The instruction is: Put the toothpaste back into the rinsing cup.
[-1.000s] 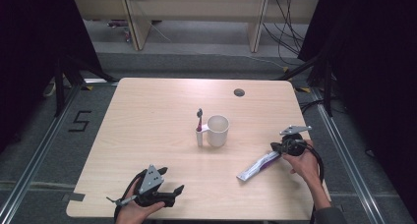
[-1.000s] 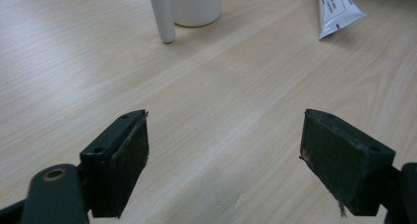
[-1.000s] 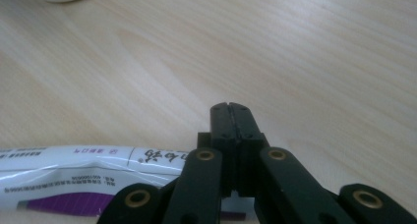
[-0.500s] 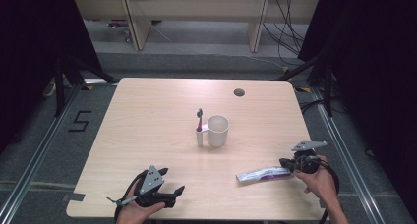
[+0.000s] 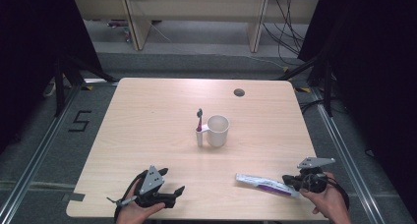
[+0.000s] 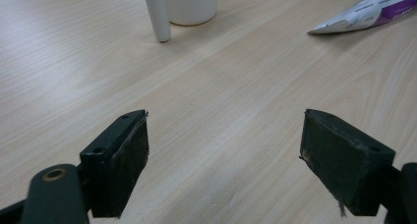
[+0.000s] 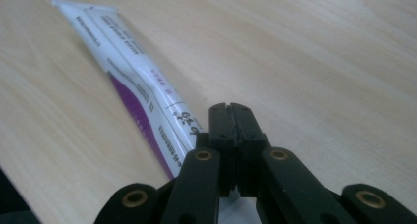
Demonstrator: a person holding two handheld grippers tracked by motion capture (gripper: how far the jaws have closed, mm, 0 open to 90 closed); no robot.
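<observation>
White and purple, the toothpaste tube (image 5: pixel 265 184) lies flat on the bench (image 5: pixel 162 116), in front and to the right of the white mug (image 5: pixel 218 130). The right claw (image 5: pixel 290 181), held low in a hand near the bench's front edge, is clamped on the tube's near end. The left claw (image 5: pixel 173 182) rests front-left of the mug, jaws wide apart and holding nothing.

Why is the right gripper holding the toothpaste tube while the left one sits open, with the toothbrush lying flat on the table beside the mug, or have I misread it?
One thing is off: the toothbrush is not lying flat. In the high view it stands upright in a small white holder beside the mug. The rest holds: the right gripper is shut on the toothpaste tube, and the left gripper is open.
</observation>
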